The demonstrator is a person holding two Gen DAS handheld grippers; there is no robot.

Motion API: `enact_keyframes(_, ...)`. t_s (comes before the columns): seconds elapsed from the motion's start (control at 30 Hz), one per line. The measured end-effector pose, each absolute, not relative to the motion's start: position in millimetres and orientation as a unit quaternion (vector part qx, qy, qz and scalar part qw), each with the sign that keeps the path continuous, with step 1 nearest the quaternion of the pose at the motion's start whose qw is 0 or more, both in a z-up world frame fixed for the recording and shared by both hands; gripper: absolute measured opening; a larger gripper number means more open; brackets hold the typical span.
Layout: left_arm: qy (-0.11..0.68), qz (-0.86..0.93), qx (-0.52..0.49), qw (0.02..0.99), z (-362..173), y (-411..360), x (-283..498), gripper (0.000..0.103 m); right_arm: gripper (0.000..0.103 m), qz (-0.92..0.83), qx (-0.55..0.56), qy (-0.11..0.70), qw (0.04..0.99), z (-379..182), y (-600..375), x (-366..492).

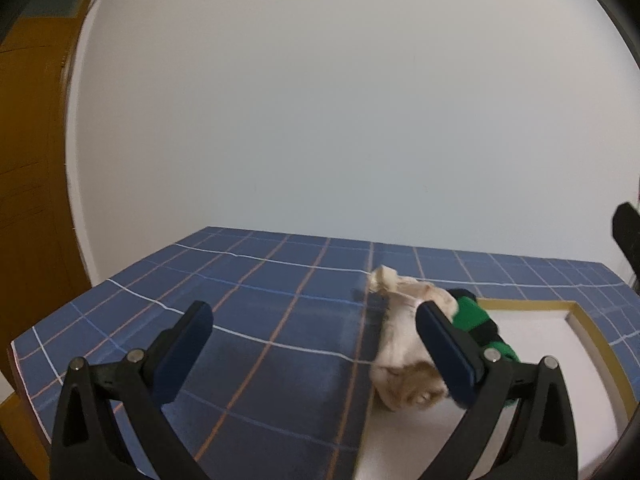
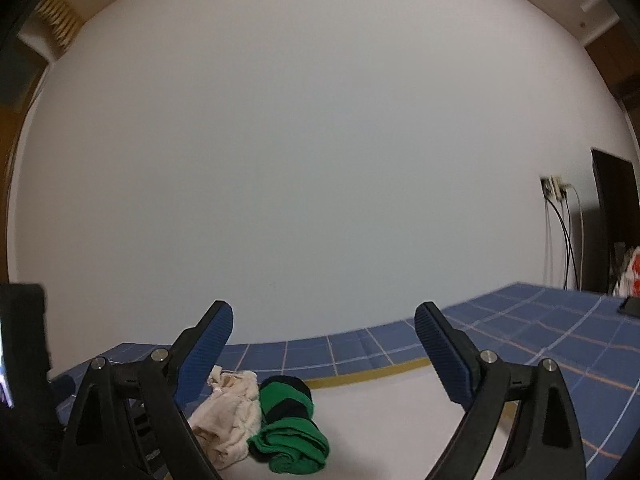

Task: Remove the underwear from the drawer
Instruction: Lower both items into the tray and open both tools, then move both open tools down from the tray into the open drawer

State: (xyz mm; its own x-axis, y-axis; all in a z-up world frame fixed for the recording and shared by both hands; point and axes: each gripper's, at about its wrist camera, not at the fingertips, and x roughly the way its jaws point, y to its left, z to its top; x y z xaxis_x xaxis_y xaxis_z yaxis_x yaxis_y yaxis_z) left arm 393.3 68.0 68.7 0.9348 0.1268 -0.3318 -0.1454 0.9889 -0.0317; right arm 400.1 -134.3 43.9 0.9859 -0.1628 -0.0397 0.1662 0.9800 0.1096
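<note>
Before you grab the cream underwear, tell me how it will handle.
The cream underwear lies crumpled in soft folds, so it will probably sag and drape. It looks thin, so likely light. It touches the green garment, which may drag along.

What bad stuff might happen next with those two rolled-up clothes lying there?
1. The cream rolled garment and the green-and-black striped roll touch, so the open right gripper might pinch both together.
2. The cream garment lies over the edge where the white tray with the yellow rim meets the blue checked cloth; a nudge from the open left gripper may unroll it.
</note>
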Motion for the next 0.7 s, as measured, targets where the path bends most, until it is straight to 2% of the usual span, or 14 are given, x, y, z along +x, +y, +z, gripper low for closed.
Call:
enact_keyframes(0.37,0.228,0.032,-0.027,0.973,55.1,63.8,378.5,0.103,0.094,-0.036,0.073,0.165,0.983,33.8,-143.6,403.7)
enact_keyframes(0.7,0.255,0.020,-0.016,0.967,49.2,56.1,335.5,0.103,0.094,-0.014,0.091,0.188,0.978,31.9,-157.3,353.8)
